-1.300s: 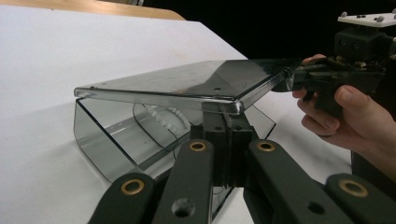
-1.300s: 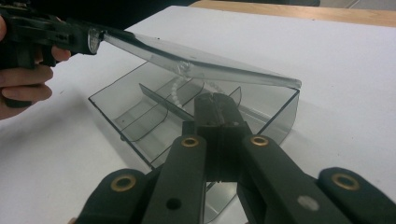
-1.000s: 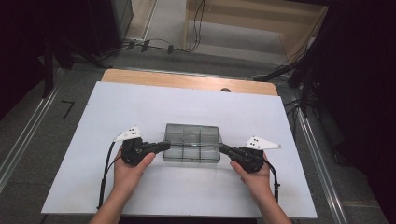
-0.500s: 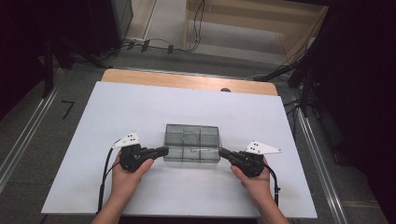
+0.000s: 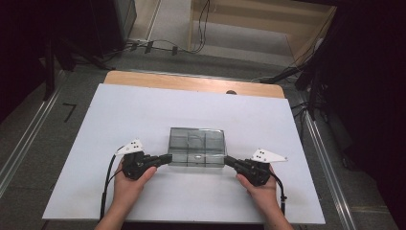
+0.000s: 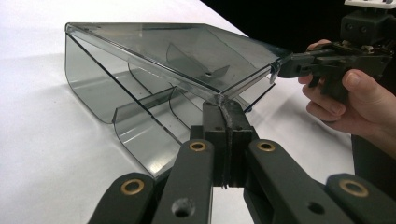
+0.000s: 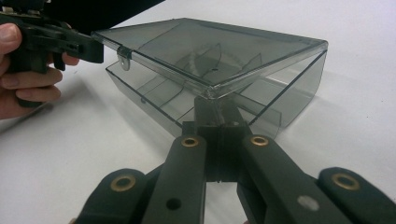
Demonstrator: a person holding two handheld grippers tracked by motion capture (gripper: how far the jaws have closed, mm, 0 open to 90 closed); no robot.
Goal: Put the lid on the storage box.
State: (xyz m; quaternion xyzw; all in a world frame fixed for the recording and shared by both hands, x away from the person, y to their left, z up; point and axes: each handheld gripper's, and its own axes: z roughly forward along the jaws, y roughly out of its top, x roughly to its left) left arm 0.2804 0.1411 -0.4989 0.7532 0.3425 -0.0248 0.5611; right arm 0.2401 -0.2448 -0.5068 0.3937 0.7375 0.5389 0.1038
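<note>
While earlier flat — lid [image 6: 187, 51] now tilted up, both claws [image 5: 166, 158] [image 5: 228, 161] pinching its corners.

I held my left gripper [image 5: 165, 158] at the left end of the clear compartment box [image 5: 197, 146] and my right gripper [image 5: 229, 160] at its right end, each with its jaws closed and their tips touching the box near its front corners. The box sat on the white table [image 5: 143, 110], a little nearer the front edge than the back and roughly midway between the left and right edges. Dividers showed through its lid. My left hand [image 5: 129, 179] and right hand [image 5: 261, 184] rested near the front edge.
</note>
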